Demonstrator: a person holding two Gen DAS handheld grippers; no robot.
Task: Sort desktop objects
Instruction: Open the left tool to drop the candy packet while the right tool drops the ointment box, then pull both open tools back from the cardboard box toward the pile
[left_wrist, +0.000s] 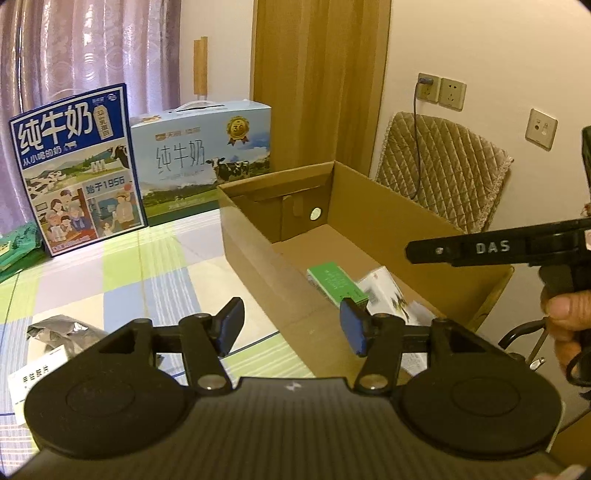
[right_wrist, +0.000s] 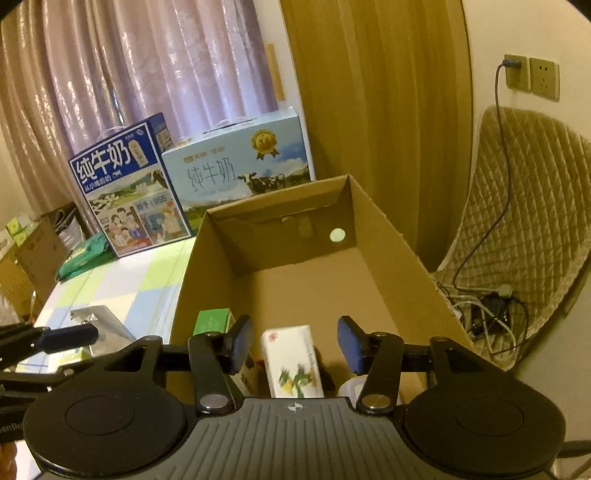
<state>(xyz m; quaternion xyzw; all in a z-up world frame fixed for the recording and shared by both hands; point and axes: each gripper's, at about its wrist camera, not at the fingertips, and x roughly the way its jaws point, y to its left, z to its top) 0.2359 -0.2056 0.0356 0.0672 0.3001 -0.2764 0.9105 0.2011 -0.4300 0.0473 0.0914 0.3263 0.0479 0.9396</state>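
An open cardboard box (left_wrist: 258, 254) stands on the checked tablecloth. A green carton (left_wrist: 334, 282) and a white carton (left_wrist: 384, 291) lie on its floor. My left gripper (left_wrist: 293, 326) is open and holds nothing, hovering over the box's near-left wall. A silver foil pouch (left_wrist: 59, 332) and a white medicine box (left_wrist: 33, 373) lie on the cloth to its left. My right gripper (right_wrist: 295, 343) is open above the box's near end, over the white carton (right_wrist: 291, 362), with the green carton (right_wrist: 212, 321) to its left. A hand (left_wrist: 565, 314) holds the right gripper's handle.
Two milk gift cartons (left_wrist: 81, 166) (left_wrist: 207, 155) stand at the table's far edge, with a green bag (left_wrist: 18, 247) to their left. A quilted chair (right_wrist: 517, 229) with cables and a plugged-in wall socket (right_wrist: 513, 70) is right of the box. Curtains hang behind.
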